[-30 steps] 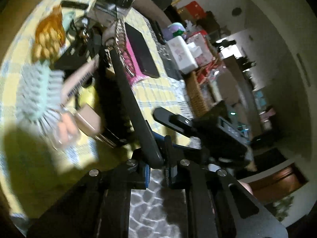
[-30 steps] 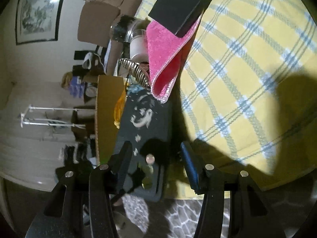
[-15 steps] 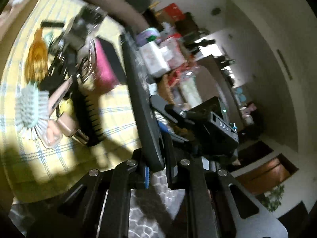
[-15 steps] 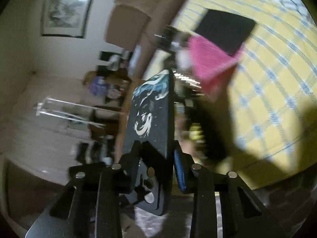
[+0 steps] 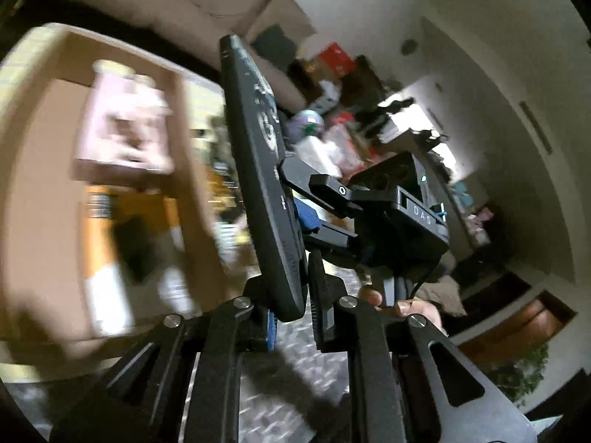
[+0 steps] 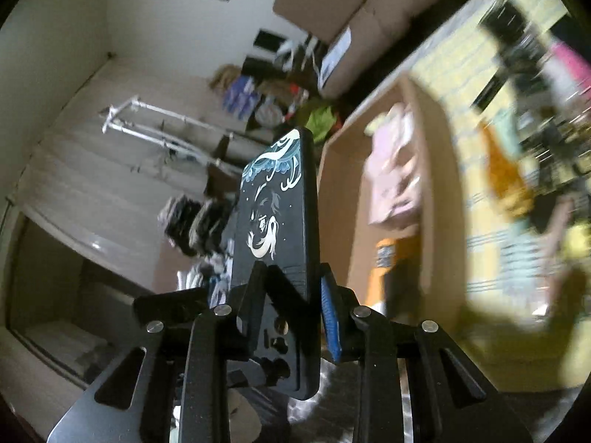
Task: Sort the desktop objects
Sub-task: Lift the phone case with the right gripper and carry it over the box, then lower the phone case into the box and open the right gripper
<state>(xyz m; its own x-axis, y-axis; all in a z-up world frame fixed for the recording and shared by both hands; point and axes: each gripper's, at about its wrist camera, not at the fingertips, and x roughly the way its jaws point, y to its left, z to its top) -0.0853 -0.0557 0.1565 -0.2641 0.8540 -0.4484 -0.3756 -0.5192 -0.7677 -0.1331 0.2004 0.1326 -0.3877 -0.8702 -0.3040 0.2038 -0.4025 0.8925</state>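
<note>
Both tools grip the same thing: a black phone case (image 6: 275, 221) printed with white fish and teal waves, held edge-up in the air. The left tool (image 5: 291, 306) is clamped on the case's lower end, the thin slab pinched between its blue-padded fingers, and in its view the case (image 5: 258, 170) rises as a dark blade toward the ceiling. The right tool (image 6: 284, 306) has its fingers pressed against the case's camera-cutout end, so the case is carried between two grips, clear of the worktop (image 6: 461, 55) with its yellow checked cloth. Just beyond the case lies an open cardboard box (image 6: 436, 140), already holding a pink packet (image 6: 395, 170) and an orange-and-white box (image 6: 391, 254); the box (image 5: 44, 118) fills the left side of the left wrist view, blurred. The step in hand appears to be carrying the case over to that box. To do it well, the two hands should travel together at the same pace so the thin case is neither twisted nor pulled out of one grip. It would help to bring the case over a free patch of the box floor, tilt it flat, lower it close, then let go with one tool first and the other after, so it slides in without tipping onto the packet.
</note>
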